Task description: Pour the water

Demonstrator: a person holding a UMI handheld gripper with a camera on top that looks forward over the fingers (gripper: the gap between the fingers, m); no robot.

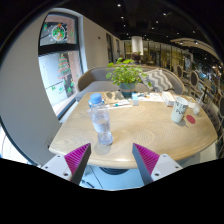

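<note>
A clear plastic water bottle (pixel 101 125) with a blue cap stands upright on the light wooden table (pixel 140 130), just ahead of my left finger. A white cup (pixel 178 111) with a green mark stands at the table's far right. My gripper (pixel 112 158) hangs short of the table's near edge. Its two fingers, with magenta pads (pixel 77 157), are spread wide apart, open, with nothing between them.
A potted green plant (pixel 126 77) stands at the table's far side, with small items (pixel 110 99) beside it. A round red thing (pixel 191 119) lies by the cup. Cushioned seats (pixel 95 82) and a window wall (pixel 58 60) lie beyond. Floor shows under the table edge.
</note>
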